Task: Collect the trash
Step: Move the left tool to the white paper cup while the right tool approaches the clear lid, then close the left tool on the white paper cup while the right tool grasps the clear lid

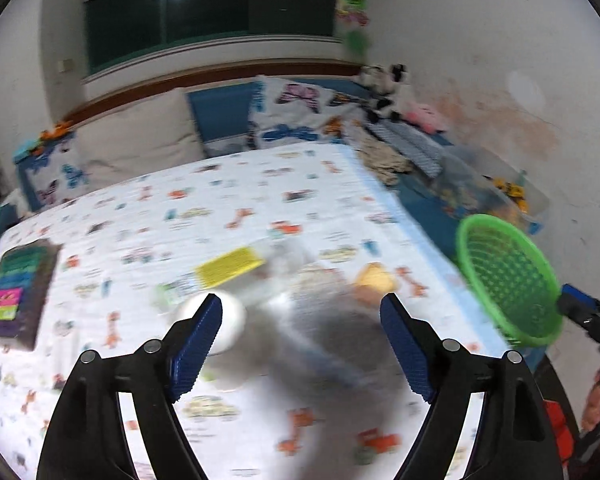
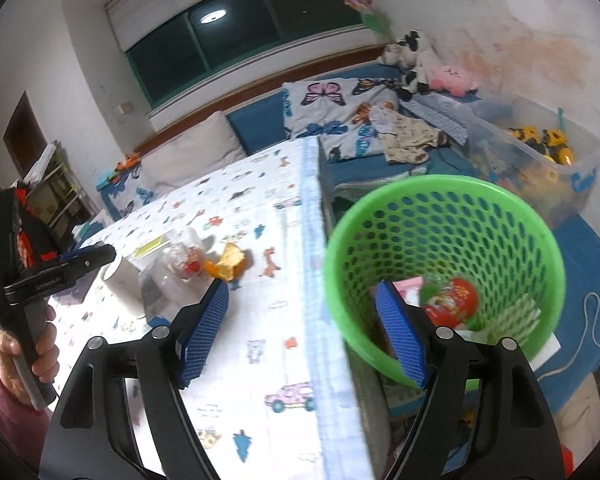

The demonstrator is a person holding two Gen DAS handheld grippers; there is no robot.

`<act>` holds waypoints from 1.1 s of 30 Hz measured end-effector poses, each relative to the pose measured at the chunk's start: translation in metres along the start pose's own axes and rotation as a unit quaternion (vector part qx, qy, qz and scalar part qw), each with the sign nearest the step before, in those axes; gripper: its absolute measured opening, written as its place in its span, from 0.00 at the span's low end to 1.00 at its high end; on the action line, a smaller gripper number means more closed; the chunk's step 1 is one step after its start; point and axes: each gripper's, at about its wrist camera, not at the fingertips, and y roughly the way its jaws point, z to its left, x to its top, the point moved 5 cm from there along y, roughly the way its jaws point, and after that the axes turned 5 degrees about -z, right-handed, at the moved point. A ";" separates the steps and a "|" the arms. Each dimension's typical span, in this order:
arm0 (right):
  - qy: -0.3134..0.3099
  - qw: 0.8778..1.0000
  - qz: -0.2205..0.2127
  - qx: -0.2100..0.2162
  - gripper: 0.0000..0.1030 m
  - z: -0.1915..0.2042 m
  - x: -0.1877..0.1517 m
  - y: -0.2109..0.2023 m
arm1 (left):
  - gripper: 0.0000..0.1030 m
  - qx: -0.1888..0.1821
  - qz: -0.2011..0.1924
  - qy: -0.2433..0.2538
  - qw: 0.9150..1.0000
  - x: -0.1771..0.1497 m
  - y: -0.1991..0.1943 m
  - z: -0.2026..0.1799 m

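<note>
Trash lies on a bed with a printed sheet point(image 1: 260, 200): a white paper cup point(image 1: 228, 320), a clear bottle with a yellow label point(image 1: 236, 266) and an orange peel point(image 1: 374, 278). My left gripper point(image 1: 300, 312) is open and empty just above the cup and bottle; the view is blurred. It also shows in the right wrist view point(image 2: 96, 258), with the cup point(image 2: 122, 280), clear wrappers point(image 2: 180, 260) and the peel point(image 2: 228, 266). My right gripper point(image 2: 302, 296) looks wide open, though its right finger point(image 2: 400, 336) sits inside the rim of a green perforated basket point(image 2: 440, 204), which hangs beside the bed holding a red wrapper point(image 2: 452, 300) and paper scraps.
A dark book with bright stripes point(image 1: 16, 284) lies at the bed's left. Pillows point(image 1: 140, 136), plush toys point(image 2: 412, 60), clothes point(image 2: 404, 140) and a clear toy bin point(image 2: 540, 160) line the far side and the wall. The bed's edge point(image 2: 312, 240) runs beside the basket.
</note>
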 end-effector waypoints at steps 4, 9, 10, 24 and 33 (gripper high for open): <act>-0.019 1.000 0.011 0.009 0.75 0.017 0.000 0.011 | 0.77 0.024 0.012 -0.017 0.999 -0.014 0.005 0.033; -0.027 0.999 0.018 0.020 0.75 0.032 -0.001 0.022 | 0.77 0.041 0.028 -0.021 0.999 -0.028 0.020 0.055; -0.029 0.999 0.020 0.021 0.75 0.035 -0.001 0.024 | 0.77 0.043 0.030 -0.022 0.998 -0.030 0.023 0.057; -0.054 0.996 0.051 0.046 0.75 0.069 -0.009 0.052 | 0.63 0.017 0.042 -0.020 0.999 -0.039 0.059 0.061; -0.084 0.991 0.069 0.071 0.75 0.102 -0.016 0.073 | 0.53 -0.002 0.036 -0.004 0.999 -0.039 0.057 0.056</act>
